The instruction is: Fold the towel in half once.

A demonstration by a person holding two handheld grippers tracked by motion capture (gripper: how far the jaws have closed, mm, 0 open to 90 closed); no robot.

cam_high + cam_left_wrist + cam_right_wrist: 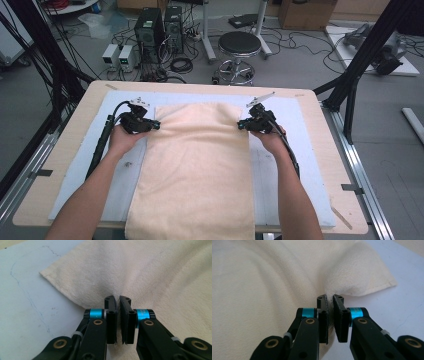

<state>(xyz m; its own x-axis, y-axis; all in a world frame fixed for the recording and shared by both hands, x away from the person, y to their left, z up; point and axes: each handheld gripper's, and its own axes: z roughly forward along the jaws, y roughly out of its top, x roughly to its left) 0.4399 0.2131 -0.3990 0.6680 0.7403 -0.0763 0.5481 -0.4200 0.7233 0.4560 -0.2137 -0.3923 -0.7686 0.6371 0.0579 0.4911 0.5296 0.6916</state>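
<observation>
Towel point(197, 165) lies flat along the counter point(65, 130) from above, and I have my left tongs point(156, 124) and right tongs point(241, 125) at its far edges. My left gripper view shows those tongs point(118, 305) clenched on the towel's point(155, 277) hem; my right gripper view shows the right tongs point(330, 304) pinching the towel point(262, 290) near its corner.

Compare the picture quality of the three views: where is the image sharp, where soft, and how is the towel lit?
High view: even light, slightly soft overall, towel evenly pale. Left gripper view: left gripper sharp, shadowed crease in the cloth at its tips, no glare. Right gripper view: right gripper crisp, far cloth softer, table cover bright.
</observation>
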